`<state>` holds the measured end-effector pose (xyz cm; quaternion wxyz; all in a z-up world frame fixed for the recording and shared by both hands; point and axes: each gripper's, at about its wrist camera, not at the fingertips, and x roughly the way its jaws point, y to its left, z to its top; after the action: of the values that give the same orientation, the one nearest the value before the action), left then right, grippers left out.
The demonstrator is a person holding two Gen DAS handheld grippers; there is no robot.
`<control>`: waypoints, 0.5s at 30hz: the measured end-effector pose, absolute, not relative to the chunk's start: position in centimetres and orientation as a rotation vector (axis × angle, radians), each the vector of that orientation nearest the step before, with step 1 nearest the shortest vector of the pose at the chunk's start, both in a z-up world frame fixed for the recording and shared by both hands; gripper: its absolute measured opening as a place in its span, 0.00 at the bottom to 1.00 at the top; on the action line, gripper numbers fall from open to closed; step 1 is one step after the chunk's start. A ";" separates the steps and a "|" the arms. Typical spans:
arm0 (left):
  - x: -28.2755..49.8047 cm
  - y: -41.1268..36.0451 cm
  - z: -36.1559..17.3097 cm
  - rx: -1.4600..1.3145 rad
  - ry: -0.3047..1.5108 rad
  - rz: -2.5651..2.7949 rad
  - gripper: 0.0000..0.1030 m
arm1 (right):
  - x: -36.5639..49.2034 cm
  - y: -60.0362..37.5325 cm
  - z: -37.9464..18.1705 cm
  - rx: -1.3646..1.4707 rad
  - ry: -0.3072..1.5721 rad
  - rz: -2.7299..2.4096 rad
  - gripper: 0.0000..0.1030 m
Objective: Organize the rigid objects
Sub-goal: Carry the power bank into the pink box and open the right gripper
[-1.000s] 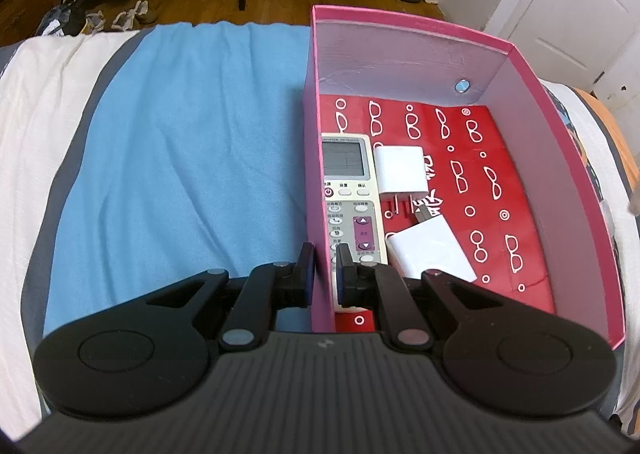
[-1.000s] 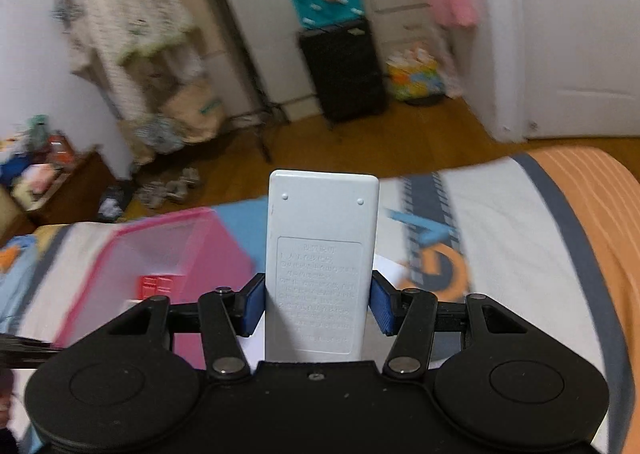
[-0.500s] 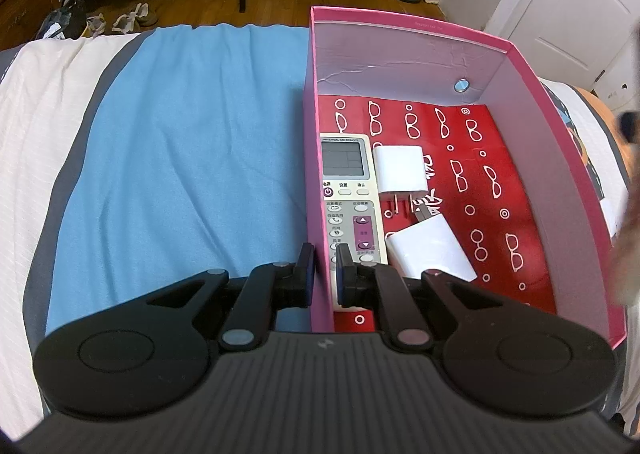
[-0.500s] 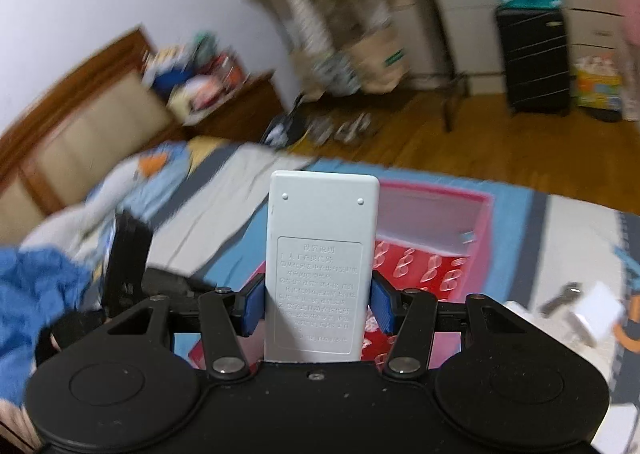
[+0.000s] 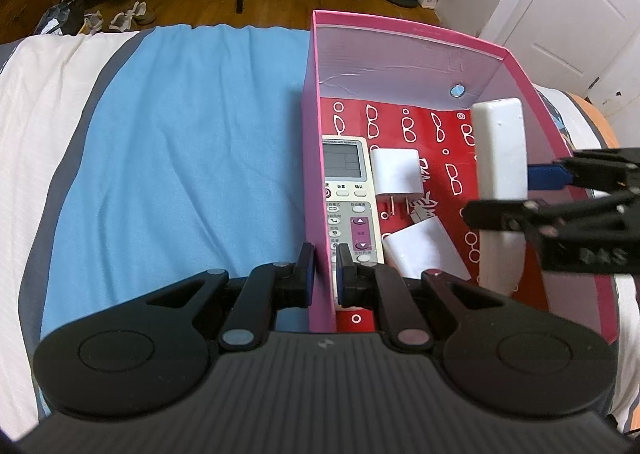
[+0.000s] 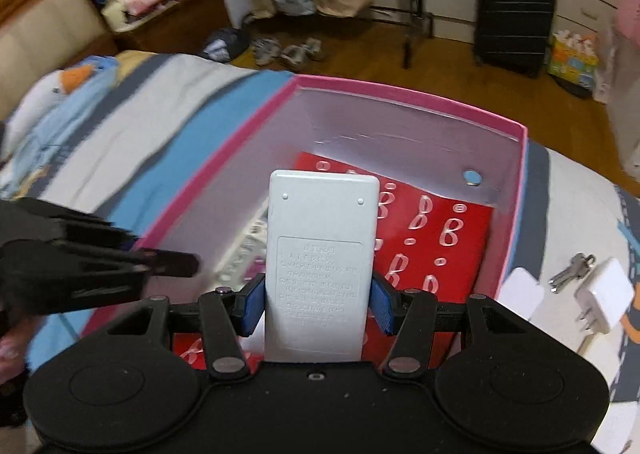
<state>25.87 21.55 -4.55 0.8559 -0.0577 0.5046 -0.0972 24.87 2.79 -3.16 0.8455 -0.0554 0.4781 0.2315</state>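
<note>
Left wrist view: our left gripper [image 5: 322, 272] stays clamped on the pink cardboard box [image 5: 404, 32] wall; the white plastic remote [image 5: 502, 170] has entered at right. Right wrist view: our right gripper [image 6: 318, 304], clamped on that remote, now hangs over the box, ready for lowering.

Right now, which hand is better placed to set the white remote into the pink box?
Right: the right gripper holds the white remote over the pink box; the left gripper pinches its wall.
</note>
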 end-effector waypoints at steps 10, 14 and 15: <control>25.9 21.5 -4.8 -0.115 1.064 -0.207 0.08 | 25.2 2.9 -2.2 -0.109 0.993 0.448 0.61; 26.0 21.4 -4.7 -0.114 1.063 -0.205 0.08 | 24.5 0.4 -0.7 -0.030 0.936 0.451 0.61; 25.9 21.4 -4.7 -0.114 1.062 -0.205 0.08 | 24.1 -0.3 -0.3 -0.017 0.913 0.453 0.61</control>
<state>25.94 21.40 -4.69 0.8558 -0.0540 0.5052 -0.0974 24.11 -0.25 -0.33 0.8728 -0.0080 0.4372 0.2168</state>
